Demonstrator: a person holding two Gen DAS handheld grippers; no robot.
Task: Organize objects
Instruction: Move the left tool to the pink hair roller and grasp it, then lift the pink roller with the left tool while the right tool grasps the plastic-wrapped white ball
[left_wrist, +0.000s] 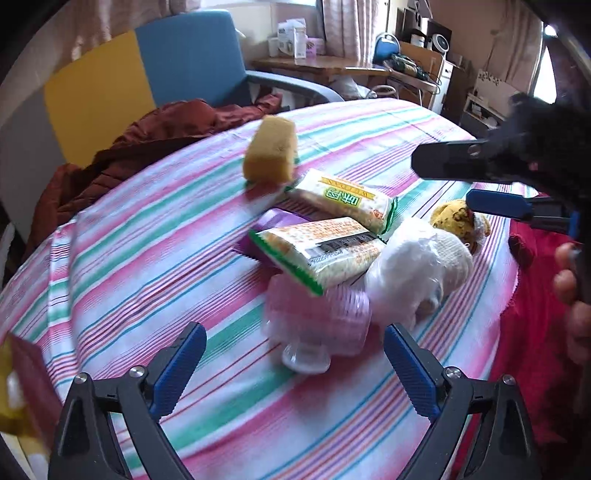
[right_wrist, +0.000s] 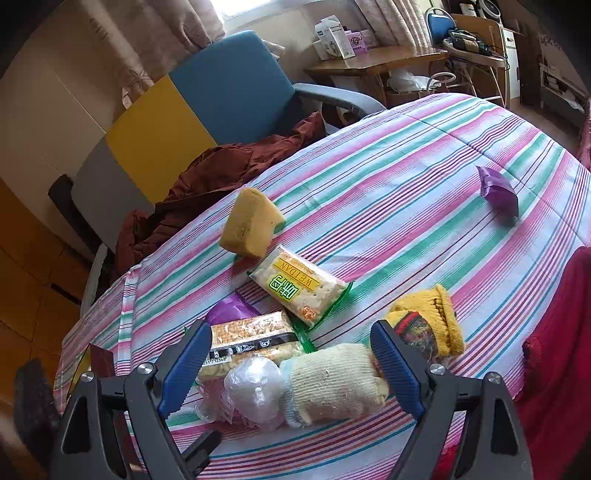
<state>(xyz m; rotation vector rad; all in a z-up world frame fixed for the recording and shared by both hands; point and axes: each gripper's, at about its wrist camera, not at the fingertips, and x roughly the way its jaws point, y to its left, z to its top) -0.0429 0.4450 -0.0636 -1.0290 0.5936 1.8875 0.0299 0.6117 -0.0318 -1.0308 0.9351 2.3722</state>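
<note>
Jaws wide on both grippers, left gripper (left_wrist: 295, 363) and right gripper (right_wrist: 291, 363), holding nothing. White glove (right_wrist: 332, 384) lies between right fingers, touching cracker packet (right_wrist: 251, 341); soft, light, probably best pinched mid-body.

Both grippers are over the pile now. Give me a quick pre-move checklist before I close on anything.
1. Right gripper jaws open: ok.
2. Left gripper jaws open and empty: ok.
3. White glove lies between the right jaws: ok.
4. Glove free of neighbours: not ok, the plastic bag touches it.
5. Pink cup ahead of the left jaws, lying on its side: ok, though blurred.
6. Cracker pack overlaps the cup: not ok.
</note>
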